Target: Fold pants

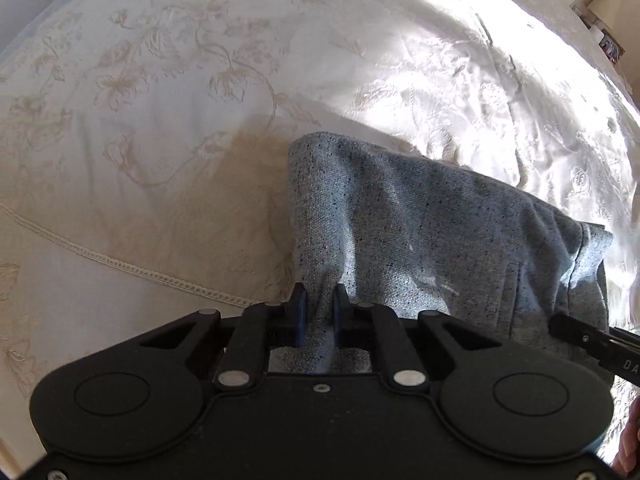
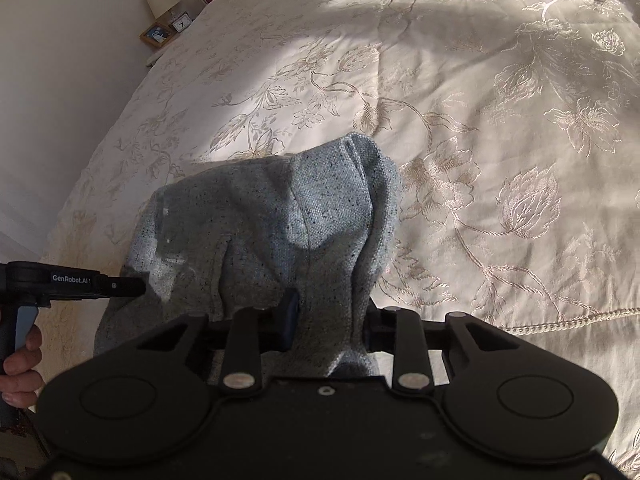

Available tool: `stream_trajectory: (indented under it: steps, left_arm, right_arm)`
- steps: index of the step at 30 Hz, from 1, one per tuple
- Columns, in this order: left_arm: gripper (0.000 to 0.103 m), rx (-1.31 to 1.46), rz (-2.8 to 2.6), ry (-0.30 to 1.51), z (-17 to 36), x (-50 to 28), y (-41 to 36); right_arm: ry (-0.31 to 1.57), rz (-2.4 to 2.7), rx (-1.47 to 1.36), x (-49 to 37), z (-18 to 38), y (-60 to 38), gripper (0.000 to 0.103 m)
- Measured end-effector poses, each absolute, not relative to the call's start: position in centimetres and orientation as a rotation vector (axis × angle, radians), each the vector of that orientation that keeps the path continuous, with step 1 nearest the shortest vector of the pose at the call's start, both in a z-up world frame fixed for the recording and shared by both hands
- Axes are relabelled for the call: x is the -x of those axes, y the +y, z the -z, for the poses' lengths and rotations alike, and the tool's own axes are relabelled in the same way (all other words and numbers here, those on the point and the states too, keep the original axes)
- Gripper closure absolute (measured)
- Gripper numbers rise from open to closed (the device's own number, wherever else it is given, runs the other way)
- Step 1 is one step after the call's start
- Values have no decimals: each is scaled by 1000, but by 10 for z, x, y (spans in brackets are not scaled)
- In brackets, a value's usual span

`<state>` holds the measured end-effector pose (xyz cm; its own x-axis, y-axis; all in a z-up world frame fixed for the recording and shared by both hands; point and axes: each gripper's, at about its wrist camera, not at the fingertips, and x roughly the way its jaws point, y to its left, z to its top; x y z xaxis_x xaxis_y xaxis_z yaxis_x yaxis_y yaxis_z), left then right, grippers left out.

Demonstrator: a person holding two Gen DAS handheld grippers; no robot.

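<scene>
Bedspread (image 1: 160,80); pants (image 1: 420,220) between both fingers (image 1: 301,304)

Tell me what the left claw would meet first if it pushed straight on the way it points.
The left claw is already shut on the grey pants; pushing on, it would likely press that fabric into the bedspread underneath.

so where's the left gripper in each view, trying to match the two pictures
Left wrist view: the left gripper fills the bottom centre, its jaws shut on a fold of the grey pants.
Right wrist view: the left gripper comes in from the left edge, its tip against the pants' left side, held by a hand.
Shared landmark: the grey pants, bunched on the floral bedspread in both.
</scene>
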<state>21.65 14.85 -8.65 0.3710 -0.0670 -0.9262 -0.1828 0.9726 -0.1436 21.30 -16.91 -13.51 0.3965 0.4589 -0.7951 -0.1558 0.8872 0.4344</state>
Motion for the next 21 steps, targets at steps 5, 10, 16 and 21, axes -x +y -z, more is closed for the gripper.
stream_trajectory:
  steps: [5,10,16,21]
  left_arm:
    - [87,215,-102,1141,61,-201,142]
    - [87,177,-108,1122,46,-179,147]
    - [87,143,-95,1120,35,-153,185]
    - [87,120,-102,1106,32,-134,241]
  right_arm:
    - [1072,-402,-312,-203,118,-170,74]
    - [1066,-420,-309,-187,102,-163,74]
    - [1065,-429,-296,-162,85,-125,74]
    - [1071,-434,-287,-141,75,-62,74]
